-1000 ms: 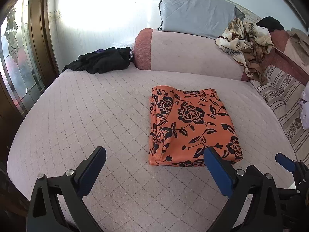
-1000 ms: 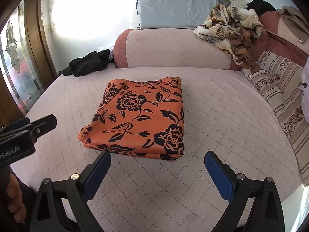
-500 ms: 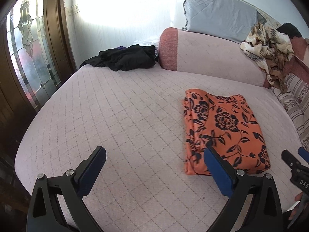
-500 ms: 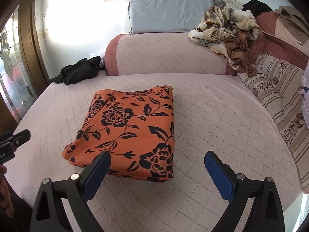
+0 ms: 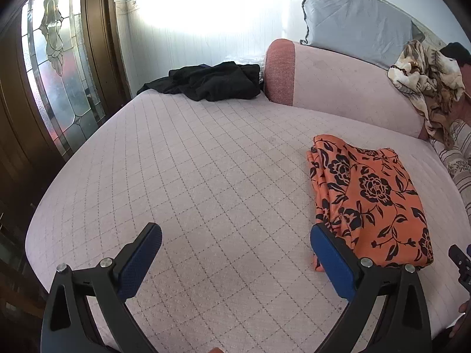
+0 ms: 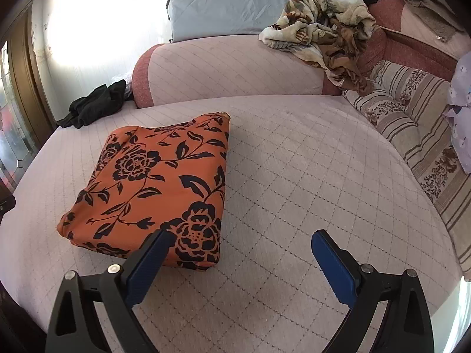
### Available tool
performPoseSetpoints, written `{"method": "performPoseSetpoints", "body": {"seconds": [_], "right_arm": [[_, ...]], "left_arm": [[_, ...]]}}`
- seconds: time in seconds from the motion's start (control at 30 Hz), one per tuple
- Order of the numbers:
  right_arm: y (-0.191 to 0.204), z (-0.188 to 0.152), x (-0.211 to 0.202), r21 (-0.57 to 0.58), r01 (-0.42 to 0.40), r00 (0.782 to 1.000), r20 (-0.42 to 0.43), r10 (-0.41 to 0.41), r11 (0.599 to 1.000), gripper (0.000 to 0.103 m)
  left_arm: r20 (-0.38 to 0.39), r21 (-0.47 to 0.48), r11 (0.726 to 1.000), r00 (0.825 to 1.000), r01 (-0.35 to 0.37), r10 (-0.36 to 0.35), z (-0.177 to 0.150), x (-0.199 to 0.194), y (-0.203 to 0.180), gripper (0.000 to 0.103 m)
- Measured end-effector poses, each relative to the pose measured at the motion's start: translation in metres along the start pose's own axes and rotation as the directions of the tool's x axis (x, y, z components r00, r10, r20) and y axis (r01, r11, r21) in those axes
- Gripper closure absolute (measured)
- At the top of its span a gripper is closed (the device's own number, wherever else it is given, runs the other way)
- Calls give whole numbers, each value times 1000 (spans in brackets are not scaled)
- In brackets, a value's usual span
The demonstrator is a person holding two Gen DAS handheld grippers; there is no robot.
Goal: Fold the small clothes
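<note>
Cloth [image 6: 153,188], orange with black flowers, lies folded into a flat rectangle on the quilted pink bed [image 6: 309,176], near its front edge. Behind the cloth runs a long pink bolster [image 6: 229,70], with a grey pillow [image 6: 232,3] leaning on the wall above it. A crumpled brown and cream blanket [image 6: 326,35] is draped over the bolster, well to the right of the cloth. A heap of black clothes [image 5: 209,82] lies far behind the cloth to its left, near a wooden door with patterned glass [image 5: 56,67]. A striped cushion [image 6: 412,111] sits well to the right of the cloth. The left claw [image 5: 235,247] hangs wide, holding nothing, just left of the cloth over bare bed. The right claw [image 6: 243,250] is wide too, empty, with one blue pad [image 6: 147,267] in front of the cloth's near edge; contact cannot be told.
</note>
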State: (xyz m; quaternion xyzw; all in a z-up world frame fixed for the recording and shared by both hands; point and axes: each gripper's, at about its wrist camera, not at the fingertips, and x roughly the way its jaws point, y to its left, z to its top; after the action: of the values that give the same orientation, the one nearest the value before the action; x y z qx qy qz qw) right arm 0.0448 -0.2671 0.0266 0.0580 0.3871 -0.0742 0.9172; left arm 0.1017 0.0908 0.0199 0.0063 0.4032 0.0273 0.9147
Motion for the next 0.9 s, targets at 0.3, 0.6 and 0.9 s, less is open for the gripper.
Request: {"method": "performPoseSetpoints", "body": {"seconds": [0.3,0.6,0.9], "right_arm": [[13,-4,-18,-12,-43,999,19,43,999,4],[43,-25,-32,-84,-107,994,-13,106,991,4],[54,-30,-35,-95,-131,991,-28,129,987,4]], "left_arm": [[15,46,995,996,85,-85,-4,-20,-43,2],[21,86,988,992,125,-127,-10,-39,-72,2],[15,65,987,989,148,-150,-8,-41,-71,2]]}}
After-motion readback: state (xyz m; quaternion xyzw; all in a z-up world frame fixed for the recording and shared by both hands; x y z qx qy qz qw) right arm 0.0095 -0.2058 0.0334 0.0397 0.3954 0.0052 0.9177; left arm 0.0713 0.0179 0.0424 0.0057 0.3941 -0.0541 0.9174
